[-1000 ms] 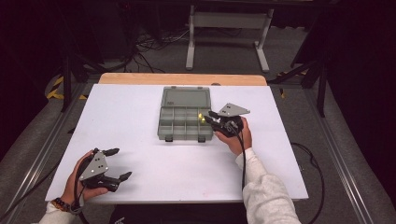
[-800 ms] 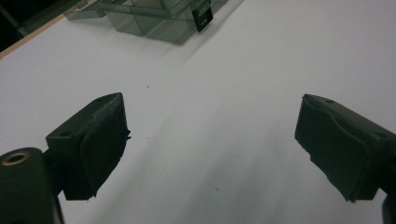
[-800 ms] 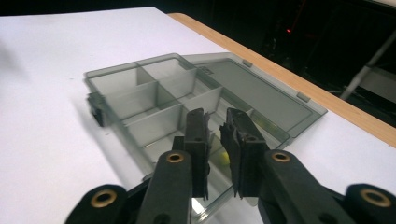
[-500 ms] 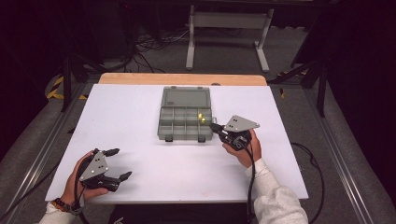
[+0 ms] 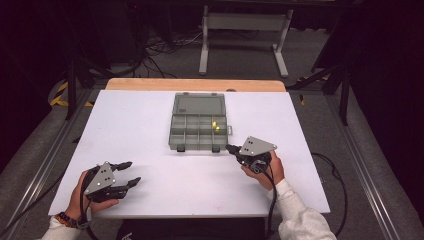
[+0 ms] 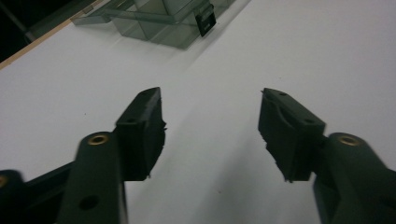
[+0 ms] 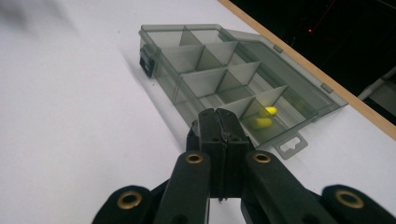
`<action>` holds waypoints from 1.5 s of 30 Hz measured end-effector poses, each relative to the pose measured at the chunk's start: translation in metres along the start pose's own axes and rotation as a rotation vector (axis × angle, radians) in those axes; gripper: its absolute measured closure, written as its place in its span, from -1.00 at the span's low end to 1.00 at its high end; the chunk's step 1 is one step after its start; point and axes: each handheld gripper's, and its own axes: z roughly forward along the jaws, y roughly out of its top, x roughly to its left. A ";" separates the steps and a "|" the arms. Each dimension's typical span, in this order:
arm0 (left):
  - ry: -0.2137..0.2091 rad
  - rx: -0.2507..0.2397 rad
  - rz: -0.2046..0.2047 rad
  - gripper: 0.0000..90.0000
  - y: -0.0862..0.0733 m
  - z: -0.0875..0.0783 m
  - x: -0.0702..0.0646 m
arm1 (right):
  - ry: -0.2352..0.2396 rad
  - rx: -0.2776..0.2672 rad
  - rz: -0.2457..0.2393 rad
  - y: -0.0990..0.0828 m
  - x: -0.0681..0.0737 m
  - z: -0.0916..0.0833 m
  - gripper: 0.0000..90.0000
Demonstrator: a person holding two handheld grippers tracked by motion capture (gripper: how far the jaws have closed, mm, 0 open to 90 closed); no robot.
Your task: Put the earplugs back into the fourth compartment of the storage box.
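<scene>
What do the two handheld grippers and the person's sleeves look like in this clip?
Both the left gripper and the right gripper are black, each topped by a grey three-cornered plate, with brass-coloured rivets at the jaw joints and a black cable trailing back. The person wears light grey sleeves and a beaded bracelet on the left wrist.

The box [image 5: 199, 122] is translucent grey-green with black latches; two pieces [image 7: 264, 116] inside are bright yellow. The counter [image 5: 150, 125] is white with a tan wooden edge.

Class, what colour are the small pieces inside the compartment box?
Yellow pieces, best in the right gripper view.
</scene>
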 end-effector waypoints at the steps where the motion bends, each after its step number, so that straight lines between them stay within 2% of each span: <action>1: 0.002 0.000 0.003 0.20 0.000 -0.001 0.000 | -0.003 0.007 -0.008 -0.001 0.001 -0.001 1.00; 4: -0.003 -0.005 0.006 0.57 0.001 -0.002 0.001 | 0.010 0.012 -0.017 -0.007 0.004 -0.005 1.00; 5: -0.011 -0.008 0.005 0.57 0.001 -0.003 0.002 | 0.010 0.012 -0.017 -0.007 0.004 -0.005 1.00; 6: -0.011 -0.003 0.008 0.71 0.002 -0.003 0.002 | 0.011 0.016 -0.021 -0.008 0.005 -0.006 1.00; 8: -0.011 0.001 0.012 0.83 0.002 -0.002 0.002 | 0.014 0.021 -0.031 -0.011 0.007 -0.007 1.00; 9: -0.012 0.002 0.013 0.98 0.003 -0.002 0.003 | 0.013 0.029 -0.036 -0.015 0.007 -0.009 1.00; 13: -0.010 0.019 0.025 1.00 0.007 0.002 0.006 | 0.007 0.042 -0.039 -0.020 0.005 -0.012 1.00; 21: -0.004 0.037 0.042 1.00 0.020 0.018 0.019 | -0.028 0.066 0.022 -0.035 -0.012 -0.013 1.00; 26: 0.002 0.041 0.041 1.00 0.025 0.026 0.026 | -0.045 0.063 0.022 -0.036 -0.015 -0.012 1.00; 30: 0.006 0.055 0.057 0.99 0.029 0.036 0.030 | -0.055 0.058 0.029 -0.037 -0.017 -0.012 1.00; 36: 0.011 0.062 0.054 0.98 0.031 0.042 0.036 | -0.068 0.045 0.032 -0.036 -0.020 -0.010 1.00; 45: 0.015 0.064 0.051 0.98 0.035 0.050 0.039 | -0.064 0.045 0.032 -0.034 -0.020 -0.006 1.00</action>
